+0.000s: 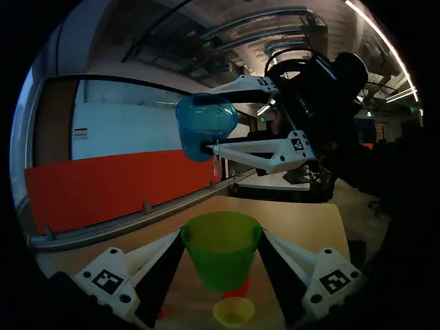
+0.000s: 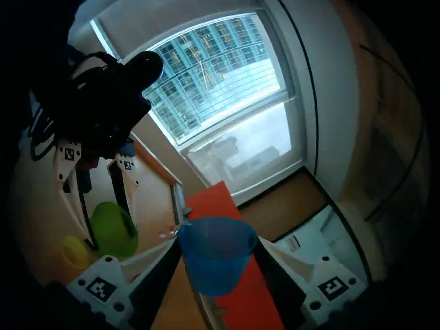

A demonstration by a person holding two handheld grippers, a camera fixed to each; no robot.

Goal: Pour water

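Clamping a green plastic cup (image 1: 221,258) between both fingers, the left gripper (image 1: 221,239) holds it upright at the bottom centre of the left gripper view, over a wooden table (image 1: 308,220). The cup's open mouth faces the top of the frame; I cannot tell whether there is water inside. Just below it, at the bottom edge, sits a small yellow cup (image 1: 234,312). In the upper middle, above the green cup, the right gripper (image 1: 212,120) is turned so one finger is over the other, both pressing a translucent blue cup (image 1: 203,129) that is tipped onto its side. An orange-red wall panel (image 1: 110,187) fills the left.

In the right gripper view, the blue cup sits bottom centre, open rim showing, contents unclear. The green and yellow cups are at lower left, and a large window (image 2: 220,82) is at upper centre.
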